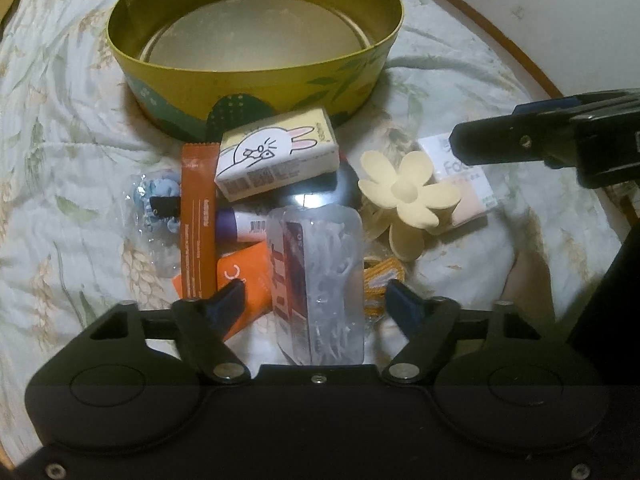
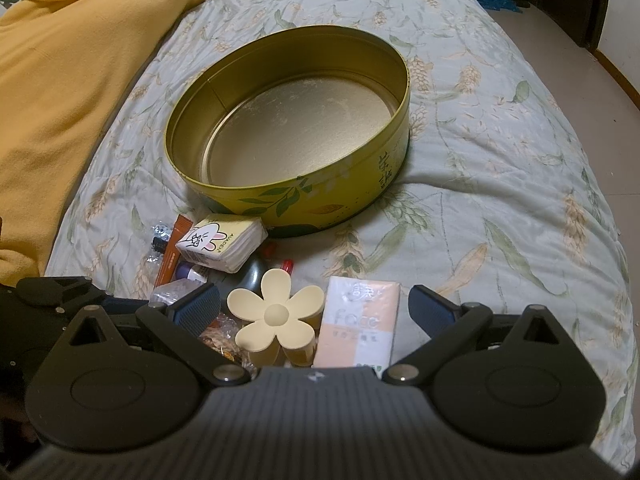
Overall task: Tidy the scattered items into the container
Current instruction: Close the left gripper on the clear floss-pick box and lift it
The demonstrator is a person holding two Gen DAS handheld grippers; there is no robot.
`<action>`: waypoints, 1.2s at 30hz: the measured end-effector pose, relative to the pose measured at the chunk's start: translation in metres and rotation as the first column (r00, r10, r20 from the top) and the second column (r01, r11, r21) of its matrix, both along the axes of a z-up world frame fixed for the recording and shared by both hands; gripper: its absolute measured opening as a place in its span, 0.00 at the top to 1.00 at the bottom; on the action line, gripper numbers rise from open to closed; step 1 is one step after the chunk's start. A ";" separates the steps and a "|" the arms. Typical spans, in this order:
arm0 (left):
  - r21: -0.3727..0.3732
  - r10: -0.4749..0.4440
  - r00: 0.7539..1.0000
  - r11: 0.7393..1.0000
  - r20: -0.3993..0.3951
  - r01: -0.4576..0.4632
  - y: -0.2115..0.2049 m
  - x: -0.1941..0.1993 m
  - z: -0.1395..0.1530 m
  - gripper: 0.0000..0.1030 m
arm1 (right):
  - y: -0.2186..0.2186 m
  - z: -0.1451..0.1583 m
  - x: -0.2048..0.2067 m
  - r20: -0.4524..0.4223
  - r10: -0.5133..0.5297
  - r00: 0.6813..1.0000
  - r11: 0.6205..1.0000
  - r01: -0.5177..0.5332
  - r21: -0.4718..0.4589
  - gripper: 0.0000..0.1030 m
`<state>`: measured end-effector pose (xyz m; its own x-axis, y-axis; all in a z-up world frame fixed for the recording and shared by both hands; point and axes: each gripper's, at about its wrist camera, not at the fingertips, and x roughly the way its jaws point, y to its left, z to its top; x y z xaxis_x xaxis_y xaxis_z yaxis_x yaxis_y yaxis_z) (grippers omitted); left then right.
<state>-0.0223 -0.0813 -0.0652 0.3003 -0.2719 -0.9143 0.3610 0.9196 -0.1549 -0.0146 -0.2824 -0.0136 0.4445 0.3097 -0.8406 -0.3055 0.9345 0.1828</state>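
A round yellow tin [image 1: 256, 80] [image 2: 320, 200] stands empty on the bed. In front of it lies a heap: a bunny tissue pack [image 1: 280, 156] [image 2: 220, 244], an orange sachet [image 1: 198, 220], an orange tube [image 1: 248, 276] and a clear box of floss picks [image 1: 320, 272]. My left gripper [image 1: 316, 298] straddles that box, with both pads a little clear of its sides. My right gripper [image 2: 316, 308] stands open over a cream flower hair clip [image 2: 276, 316] [image 1: 408, 196] and a pink-and-white tissue pack [image 2: 360, 320] [image 1: 468, 184], touching neither.
A floral quilt [image 2: 480, 160] covers the bed. A yellow blanket [image 2: 60, 80] is bunched along its left side. The bed's right edge drops to the floor [image 2: 580, 20]. A black round object [image 1: 320, 196] and a purple-capped tube [image 1: 240, 224] sit within the heap.
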 end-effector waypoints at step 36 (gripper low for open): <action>-0.142 0.136 0.984 0.983 0.115 -0.119 0.048 0.005 0.050 0.75 | -0.003 -0.002 0.004 -0.027 -0.012 1.000 1.000 0.012 0.010 0.00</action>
